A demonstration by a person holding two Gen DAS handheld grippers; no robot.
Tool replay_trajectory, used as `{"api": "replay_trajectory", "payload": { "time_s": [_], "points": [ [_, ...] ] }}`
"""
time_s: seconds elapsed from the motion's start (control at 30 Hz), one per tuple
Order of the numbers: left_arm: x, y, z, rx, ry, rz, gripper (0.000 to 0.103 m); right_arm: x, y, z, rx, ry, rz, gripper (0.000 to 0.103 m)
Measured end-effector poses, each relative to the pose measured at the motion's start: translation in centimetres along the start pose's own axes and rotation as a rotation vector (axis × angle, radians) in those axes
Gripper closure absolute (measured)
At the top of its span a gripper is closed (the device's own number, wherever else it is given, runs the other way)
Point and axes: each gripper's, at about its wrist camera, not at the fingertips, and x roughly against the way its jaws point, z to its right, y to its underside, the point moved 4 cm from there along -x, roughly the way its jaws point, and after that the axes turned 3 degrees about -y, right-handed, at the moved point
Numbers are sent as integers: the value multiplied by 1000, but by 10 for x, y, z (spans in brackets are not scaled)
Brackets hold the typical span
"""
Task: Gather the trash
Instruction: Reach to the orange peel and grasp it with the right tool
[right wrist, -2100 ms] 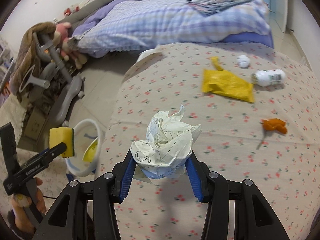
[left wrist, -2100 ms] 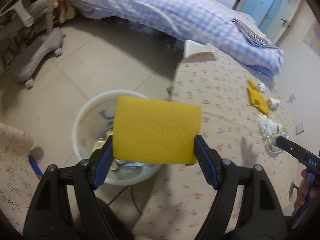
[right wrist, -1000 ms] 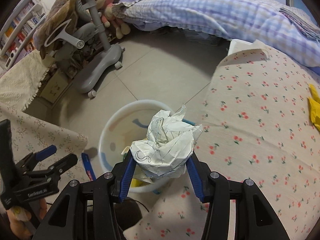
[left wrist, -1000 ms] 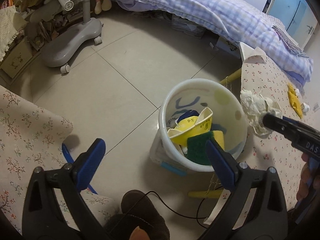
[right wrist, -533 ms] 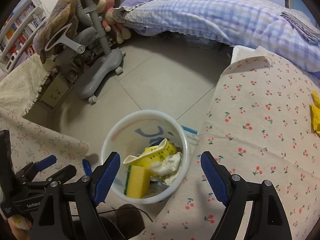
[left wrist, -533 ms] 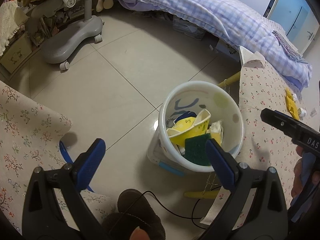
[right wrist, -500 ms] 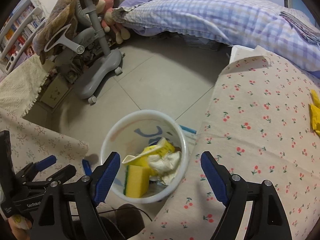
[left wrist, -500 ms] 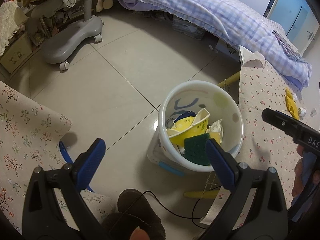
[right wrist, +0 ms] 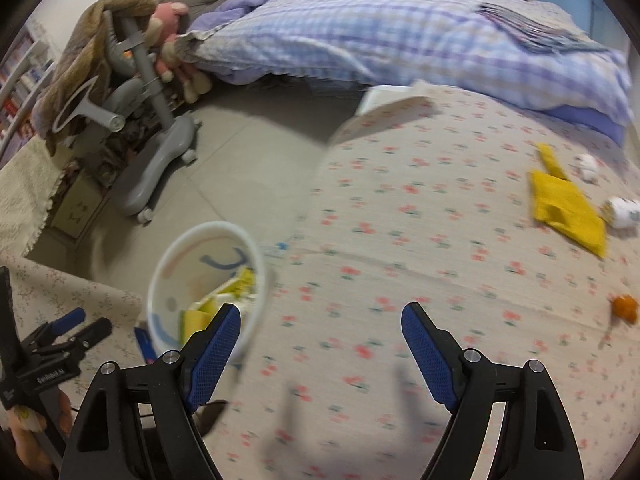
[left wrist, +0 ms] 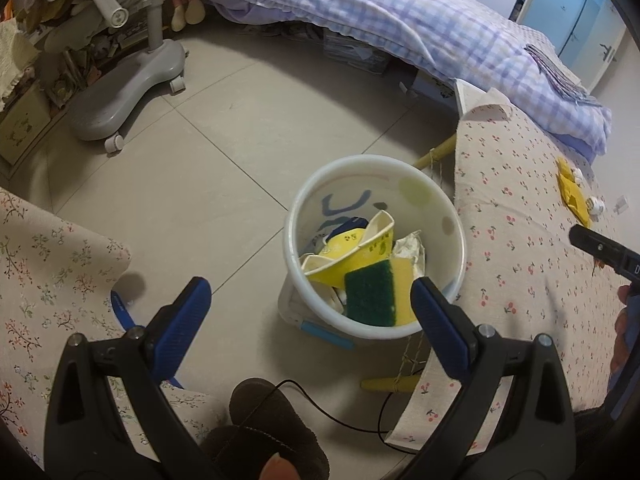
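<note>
A white bin [left wrist: 404, 178] stands on the floor beside the floral-cloth table [left wrist: 520, 264]. It holds a yellow-green sponge [left wrist: 378, 294], yellow paper bowls [left wrist: 352, 254] and crumpled paper [left wrist: 410, 246]. My left gripper [left wrist: 310, 312] is open and empty above the floor, just left of the bin. My right gripper [right wrist: 320, 334] is open and empty over the table's left part; the bin [right wrist: 208, 240] sits to its left. On the table lie a yellow bag [right wrist: 564, 208], a small white bottle [right wrist: 624, 212], a white paper ball [right wrist: 588, 166] and an orange scrap [right wrist: 625, 308].
A bed with a checked quilt [left wrist: 400, 28] runs along the back. A grey wheeled chair base [left wrist: 128, 76] stands at the left. A second floral cloth [left wrist: 48, 280] is at the lower left. A black cable [left wrist: 340, 416] and a dark slipper [left wrist: 264, 432] lie on the floor.
The left gripper let the sponge fall into the bin and opened. The right gripper dropped the crumpled paper into the bin, opened, and has swung right, back over the table.
</note>
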Motion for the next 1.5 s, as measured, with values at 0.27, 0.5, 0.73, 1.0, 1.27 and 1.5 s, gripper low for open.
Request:
{"api": "replay_trajectory", "payload": {
  "time_s": [0.27, 0.5, 0.73, 1.0, 1.27, 1.5],
  "points": [
    [-5, -6, 35, -30, 25, -21, 3, 33, 6, 89, -129, 109, 14, 19],
    [-3, -11, 82, -73, 65, -25, 3, 61, 8, 179, -220, 223, 32, 19],
    [-9, -12, 127, -135, 81, -45, 3, 70, 23, 247, -150, 345, -27, 19],
    [-20, -11, 159, -187, 73, -71, 3, 57, 43, 289, -60, 476, -124, 21],
    [-22, -12, 180, -182, 98, -86, 3, 34, 32, 282, 22, 517, -113, 28],
    [-27, -13, 196, -166, 107, -95, 3, 26, 19, 282, -100, 371, -69, 69]
  ]
}}
